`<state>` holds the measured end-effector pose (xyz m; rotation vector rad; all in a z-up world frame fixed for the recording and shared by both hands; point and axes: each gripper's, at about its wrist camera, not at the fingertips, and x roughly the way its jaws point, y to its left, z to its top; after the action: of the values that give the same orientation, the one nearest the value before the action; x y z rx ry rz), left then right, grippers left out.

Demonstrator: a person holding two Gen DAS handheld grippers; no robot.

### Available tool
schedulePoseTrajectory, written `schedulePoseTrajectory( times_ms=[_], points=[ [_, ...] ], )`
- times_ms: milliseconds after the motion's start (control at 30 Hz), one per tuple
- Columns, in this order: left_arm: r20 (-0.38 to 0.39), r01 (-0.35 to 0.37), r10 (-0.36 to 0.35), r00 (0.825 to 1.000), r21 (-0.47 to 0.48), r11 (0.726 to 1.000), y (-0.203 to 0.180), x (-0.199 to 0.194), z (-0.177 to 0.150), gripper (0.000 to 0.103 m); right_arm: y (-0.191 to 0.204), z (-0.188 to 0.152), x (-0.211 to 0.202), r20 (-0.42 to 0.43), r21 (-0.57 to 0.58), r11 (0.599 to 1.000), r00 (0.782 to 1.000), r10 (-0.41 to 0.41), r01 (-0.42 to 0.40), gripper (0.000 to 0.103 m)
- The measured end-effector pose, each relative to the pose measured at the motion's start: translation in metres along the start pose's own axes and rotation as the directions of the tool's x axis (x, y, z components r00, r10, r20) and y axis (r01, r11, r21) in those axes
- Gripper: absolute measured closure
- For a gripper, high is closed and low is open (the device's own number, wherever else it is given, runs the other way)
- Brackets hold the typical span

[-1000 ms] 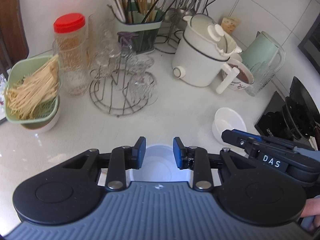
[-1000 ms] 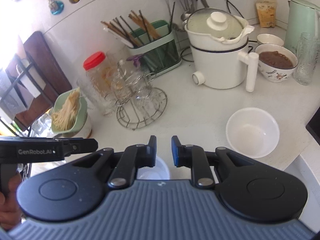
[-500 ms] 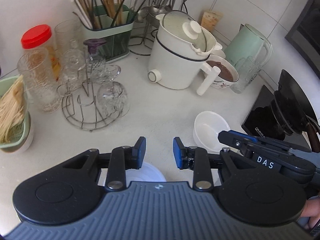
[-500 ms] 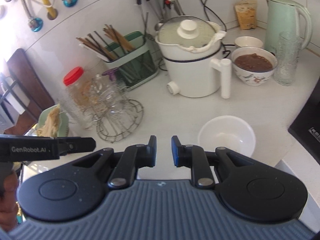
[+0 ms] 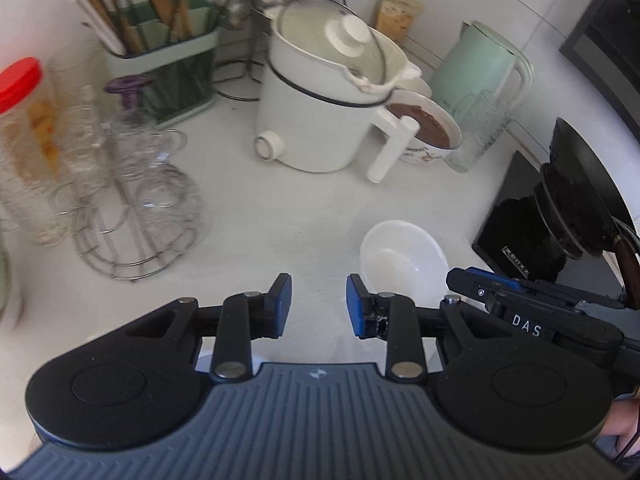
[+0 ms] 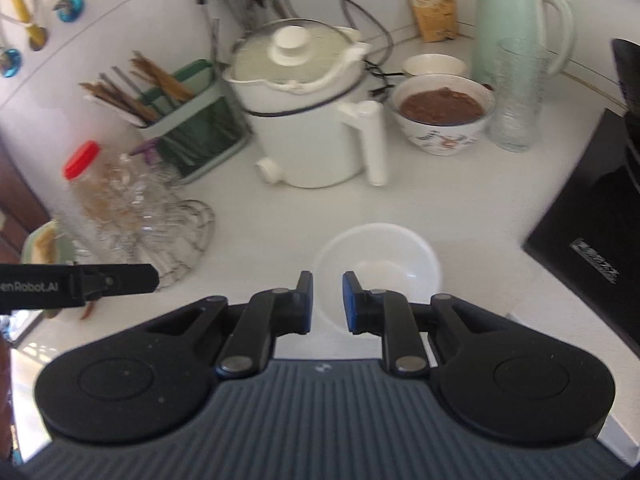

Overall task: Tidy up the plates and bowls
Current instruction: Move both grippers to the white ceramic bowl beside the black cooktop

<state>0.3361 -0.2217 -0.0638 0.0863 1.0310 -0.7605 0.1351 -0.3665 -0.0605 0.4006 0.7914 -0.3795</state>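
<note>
A small white bowl [image 6: 376,268] sits upright on the white countertop [image 6: 460,200], near the front edge and just beside the black induction hob [image 6: 592,240] at the right end. It is plain, glossy and round, with a smooth thin rim and a shallow flat bottom that catches a pale sheen; nothing is in it. In the left wrist view the same bowl [image 5: 402,260] lies just past the right-hand finger.

The right gripper [image 6: 327,302] hangs over the near rim of the bowl, its blue-padded fingers [image 6: 351,302] drawn in to a narrow gap with nothing clamped between them; the bowl's rim shows through the gap, but whether a pad touches it I cannot tell. The left gripper [image 5: 319,304] hovers above bare countertop to the left of the bowl, its jaws having just been opening to a moderate gap, with nothing between them.

Behind the bowl, towards the back wall, stands a white electric cooking pot [image 6: 308,120] with a glass lid and a long white handle. To its right are a patterned bowl of brown food [image 6: 442,114], a ribbed drinking glass [image 6: 516,96] and a pale green kettle [image 6: 516,20]. Towards the left end stand a green chopstick holder [image 6: 192,120], a wire rack of upturned glasses [image 5: 132,192] and a red-lidded jar [image 6: 86,176].
</note>
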Motion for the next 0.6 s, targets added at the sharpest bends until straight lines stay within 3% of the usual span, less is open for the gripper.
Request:
schedulePoseTrajectory(
  times_ms=[133,267,400,467,500,600],
  points=[
    [-0.039,0.052,-0.051,0.998,0.022,0.998,-0.013,0.031,0.009,0.059,-0.018,0.004,0.001,-0.012,-0.009,0.999,0.999,-0.043,0.043,0.083],
    [-0.067,0.057,-0.053,0.996,0.07,0.996,-0.027,0.06,0.017,0.055,-0.04,0.012,0.008,-0.027,0.006,0.996,0.995,-0.092,0.092,0.083],
    [-0.087,0.063,-0.058,0.995,0.053,0.997,-0.028,0.084,0.026,0.055,-0.057,0.017,0.024,-0.06,0.018,0.993,0.992,-0.115,0.116,0.082],
    [-0.101,0.061,-0.057,0.993,0.041,0.997,-0.027,0.095,0.03,0.055,-0.065,0.019,0.033,-0.091,0.03,0.993,0.99,-0.109,0.112,0.072],
    [-0.108,0.062,-0.058,0.992,0.034,0.997,-0.027,0.1,0.032,0.055,-0.068,0.019,0.036,-0.101,0.041,0.993,0.989,-0.104,0.108,0.061],
    [-0.14,0.067,-0.063,0.988,0.018,0.998,-0.026,0.113,0.035,0.055,-0.071,0.02,0.043,-0.124,0.024,0.993,0.986,-0.107,0.111,0.058]
  ],
)
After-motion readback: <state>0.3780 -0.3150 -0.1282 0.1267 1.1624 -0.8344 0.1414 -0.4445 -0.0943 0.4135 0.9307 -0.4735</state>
